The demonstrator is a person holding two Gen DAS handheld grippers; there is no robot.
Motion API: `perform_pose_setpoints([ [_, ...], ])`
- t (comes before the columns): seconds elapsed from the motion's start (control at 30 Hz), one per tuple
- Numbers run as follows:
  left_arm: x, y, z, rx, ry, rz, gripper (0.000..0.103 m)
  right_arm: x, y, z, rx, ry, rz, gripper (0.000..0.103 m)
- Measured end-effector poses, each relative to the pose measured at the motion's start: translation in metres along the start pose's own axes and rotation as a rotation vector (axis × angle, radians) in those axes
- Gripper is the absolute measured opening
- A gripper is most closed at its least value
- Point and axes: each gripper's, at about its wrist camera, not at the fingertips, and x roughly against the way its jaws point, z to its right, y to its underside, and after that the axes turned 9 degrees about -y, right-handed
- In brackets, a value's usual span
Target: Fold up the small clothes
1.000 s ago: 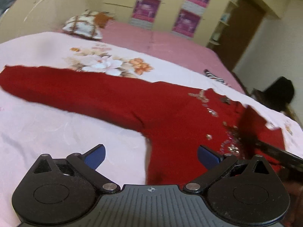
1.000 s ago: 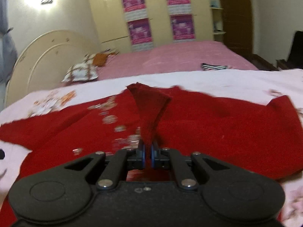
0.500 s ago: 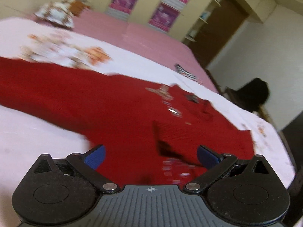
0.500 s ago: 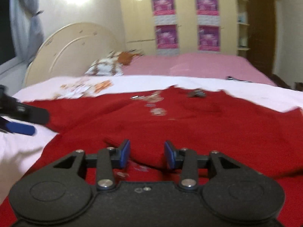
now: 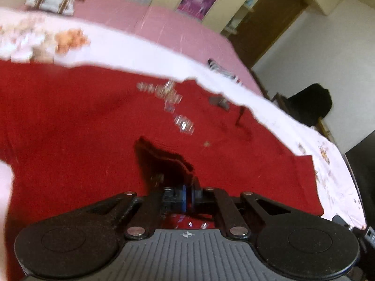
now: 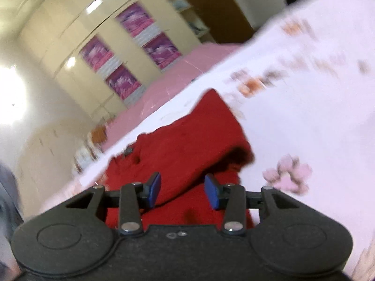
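We see the left gripper (image 5: 187, 193) low, clamped on a dark fold of the sequinned red knit sweater (image 5: 82, 126) spread crosswise ahead. The right gripper (image 6: 182, 190) rolls sideways, jaws apart over its sleeve.

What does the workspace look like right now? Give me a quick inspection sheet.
Surface: bed, pink cover, white floral sheet under the work.
Job's things: red sweater spread flat, a fold of it raised at the left tool.
Clutter: striped item and pillow on the bed.
Grippers: left tool shut on sweater; right tool open above its sleeve.
Cables: nothing seen.
Surroundings: wardrobe with purple posters, dark door.
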Motion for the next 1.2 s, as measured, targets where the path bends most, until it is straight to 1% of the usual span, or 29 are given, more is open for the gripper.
perform_pose_setpoints([
  [0.07,0.009,-0.003,0.000,-0.018,-0.002,0.024,0.004,-0.003,-0.003,0.019,-0.140,-0.063,0.023,0.062],
  [0.17,0.016,-0.011,-0.010,-0.023,-0.027,0.032,0.004,-0.007,-0.005,0.044,-0.329,-0.137,0.056,0.062],
  [0.23,0.018,-0.016,-0.022,-0.003,-0.037,0.034,0.004,-0.014,-0.006,0.055,-0.416,-0.188,0.059,0.062],
  [0.37,0.021,-0.022,-0.038,0.013,-0.031,0.019,0.004,-0.034,-0.009,0.076,-0.599,-0.277,0.022,0.062],
  [0.43,0.022,-0.024,-0.040,0.008,-0.042,0.026,0.004,-0.041,-0.010,0.083,-0.641,-0.269,0.021,0.060],
  [0.6,0.022,-0.031,-0.052,0.023,-0.062,0.041,0.004,-0.047,-0.014,0.083,-0.647,-0.274,0.033,0.058],
  [0.7,0.017,-0.028,-0.053,0.005,-0.075,0.018,0.004,-0.050,-0.016,0.083,-0.636,-0.252,0.028,0.050],
  [0.73,0.016,-0.027,-0.052,0.000,-0.080,0.010,0.004,-0.051,-0.016,0.082,-0.627,-0.235,0.024,0.042],
  [0.8,0.012,-0.025,-0.053,0.000,-0.088,0.002,0.004,-0.054,-0.014,0.082,-0.590,-0.177,0.002,0.020],
  [0.83,0.012,-0.025,-0.054,0.008,-0.089,0.006,0.004,-0.053,-0.013,0.085,-0.566,-0.138,-0.012,0.006],
  [0.93,0.014,-0.026,-0.057,0.012,-0.091,0.025,0.004,-0.044,-0.014,0.073,-0.474,-0.140,0.003,0.005],
  [0.97,0.012,-0.025,-0.058,0.009,-0.093,0.021,0.004,-0.042,-0.015,0.067,-0.436,-0.142,0.003,0.005],
  [1.03,0.002,-0.023,-0.061,0.002,-0.115,-0.011,0.004,-0.042,-0.017,0.062,-0.394,-0.137,0.000,0.005],
  [1.07,-0.002,-0.021,-0.062,-0.006,-0.122,-0.018,0.004,-0.042,-0.016,0.064,-0.378,-0.113,-0.008,0.005],
  [1.1,-0.002,-0.019,-0.062,-0.012,-0.122,-0.011,0.004,-0.045,-0.016,0.067,-0.378,-0.086,-0.026,0.005],
  [1.13,0.000,-0.019,-0.060,-0.018,-0.125,-0.004,0.004,-0.048,-0.015,0.069,-0.386,-0.080,-0.036,0.005],
  [1.2,0.008,-0.020,-0.058,-0.018,-0.113,0.024,0.004,-0.045,-0.017,0.068,-0.409,-0.088,-0.030,0.005],
])
